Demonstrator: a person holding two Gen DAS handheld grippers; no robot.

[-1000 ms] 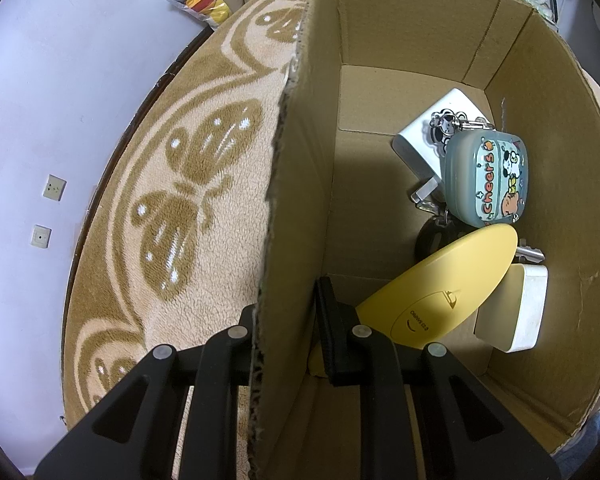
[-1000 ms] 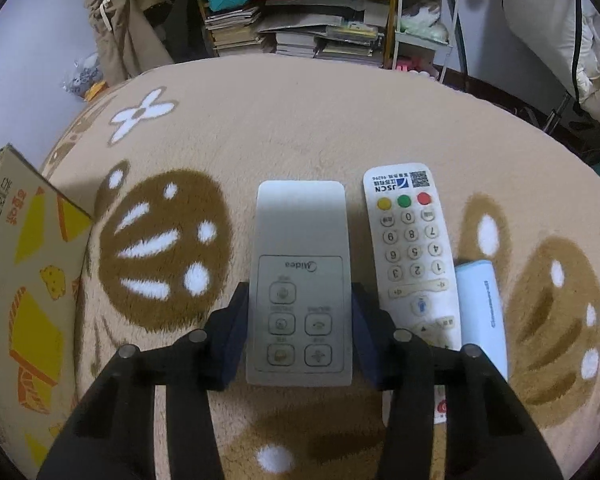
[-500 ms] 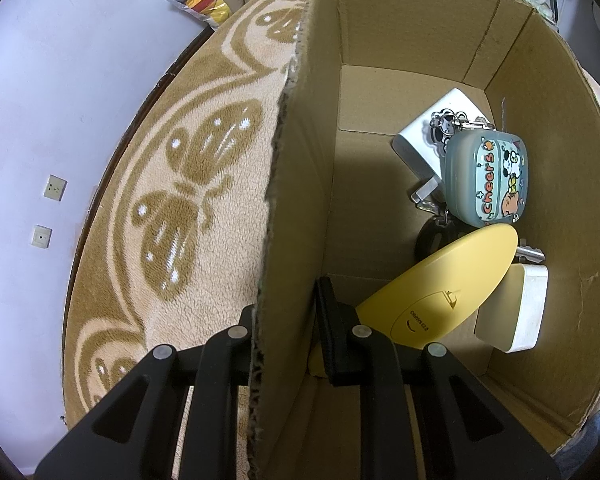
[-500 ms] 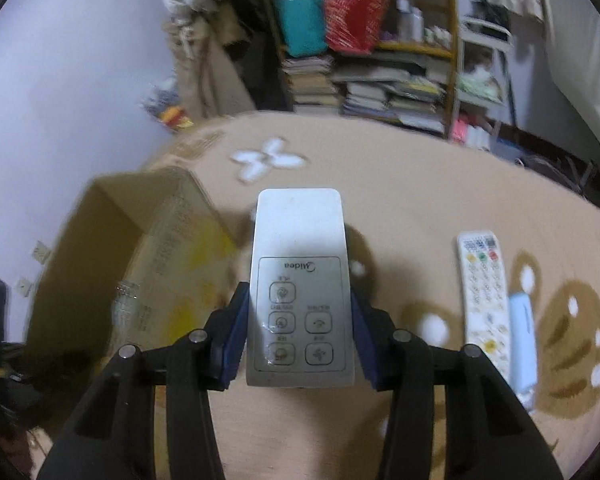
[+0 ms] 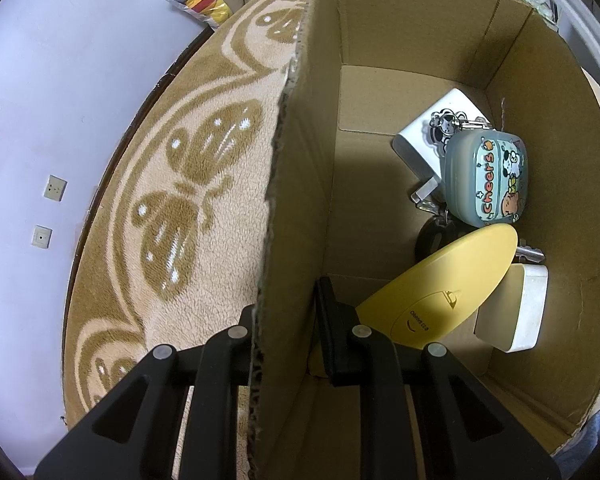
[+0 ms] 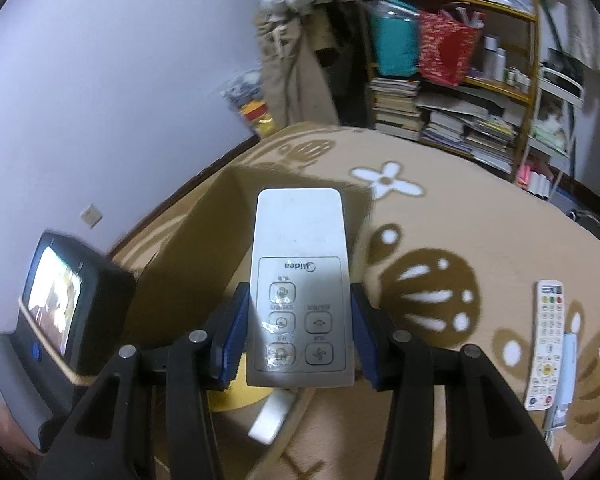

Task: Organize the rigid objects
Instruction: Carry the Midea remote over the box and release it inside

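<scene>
My right gripper (image 6: 298,336) is shut on a grey Midea remote (image 6: 300,280) and holds it in the air over the open cardboard box (image 6: 204,232). My left gripper (image 5: 288,320) is shut on the box's left wall (image 5: 296,200), one finger outside, one inside. In the box lie a yellow oval case (image 5: 440,292), a teal "Cheers" case (image 5: 484,178) with keys, a white charger (image 5: 432,136) and a white block (image 5: 516,312). A white remote (image 6: 546,340) and a pale blue device (image 6: 566,372) lie on the rug at the right.
The tan patterned rug (image 6: 460,220) covers the surface. The left gripper's camera unit with a lit screen (image 6: 56,300) is at the left of the right wrist view. Shelves with books and bags (image 6: 440,80) stand behind. A wall (image 5: 60,80) runs along the left.
My right gripper has lifted the Midea remote off the rug and carried it left, over the box. My left gripper has kept its hold on the box wall.
</scene>
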